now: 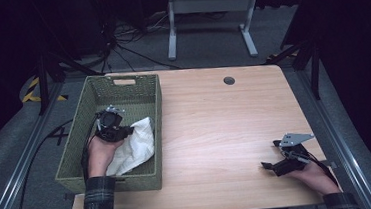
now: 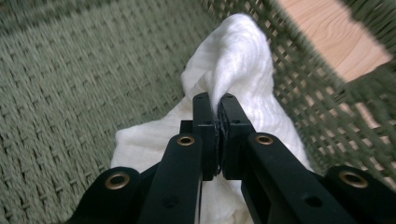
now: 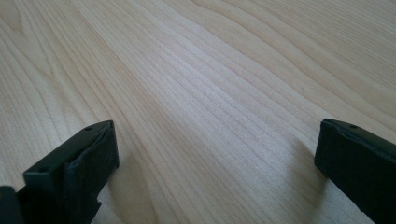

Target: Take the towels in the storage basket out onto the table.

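So the left gripper is clamped tight on a fold of the white cloth. In the left gripper view the two black jaws are pressed together with just a thin pinch of fabric squeezed between them, and the cloth peaks up right above the tips. The rest of the cloth spills down underneath the jaws onto the woven floor of the green basket.

From the high view, the left gripper sits down inside the basket, over on the left side of the table, and the cloth lies against the basket's right wall, toward the near end. That view doesn't really let you see the pinch itself, the hand and gripper body are in the way. What it does give you is the basket's full shape, with a handle cutout on the far wall.

The right gripper rests on the bare tabletop at the near right corner, well apart from the basket. In the right gripper view its jaws stand wide apart with nothing between them but wood grain.
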The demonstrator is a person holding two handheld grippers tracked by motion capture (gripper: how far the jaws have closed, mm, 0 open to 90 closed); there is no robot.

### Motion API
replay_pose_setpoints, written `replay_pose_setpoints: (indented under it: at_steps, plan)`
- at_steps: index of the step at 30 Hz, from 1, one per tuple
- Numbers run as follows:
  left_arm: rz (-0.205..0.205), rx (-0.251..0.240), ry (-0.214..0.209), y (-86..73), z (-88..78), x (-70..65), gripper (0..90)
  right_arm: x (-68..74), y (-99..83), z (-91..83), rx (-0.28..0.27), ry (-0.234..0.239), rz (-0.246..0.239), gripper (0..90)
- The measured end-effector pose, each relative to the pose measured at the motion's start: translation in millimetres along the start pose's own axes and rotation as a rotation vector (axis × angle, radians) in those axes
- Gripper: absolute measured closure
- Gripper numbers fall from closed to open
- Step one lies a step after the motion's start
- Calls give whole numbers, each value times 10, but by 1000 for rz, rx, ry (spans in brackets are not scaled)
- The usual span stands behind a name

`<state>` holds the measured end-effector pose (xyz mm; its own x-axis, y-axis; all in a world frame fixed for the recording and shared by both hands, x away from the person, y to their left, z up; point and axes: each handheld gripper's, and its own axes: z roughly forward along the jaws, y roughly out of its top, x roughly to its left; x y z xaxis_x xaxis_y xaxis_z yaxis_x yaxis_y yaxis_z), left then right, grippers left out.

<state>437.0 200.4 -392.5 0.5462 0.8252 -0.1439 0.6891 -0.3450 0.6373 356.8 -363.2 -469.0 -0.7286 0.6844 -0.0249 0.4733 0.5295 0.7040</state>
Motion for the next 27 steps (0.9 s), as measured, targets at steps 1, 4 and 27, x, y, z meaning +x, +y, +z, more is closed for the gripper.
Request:
replay_pose_setpoints:
  at_steps: [1, 4, 27]
  plan:
    - [0, -13, 3, 1, -22, -10, 874, 0, 0, 0, 0, 0, 0, 0]
    - [11, -60, 9, 7, -108, -38, 874, 0, 0, 0, 0, 0, 0, 0]
    - [68, -278, -49, 200, -715, -345, 875, 0, 0, 0, 0, 0, 0, 0]
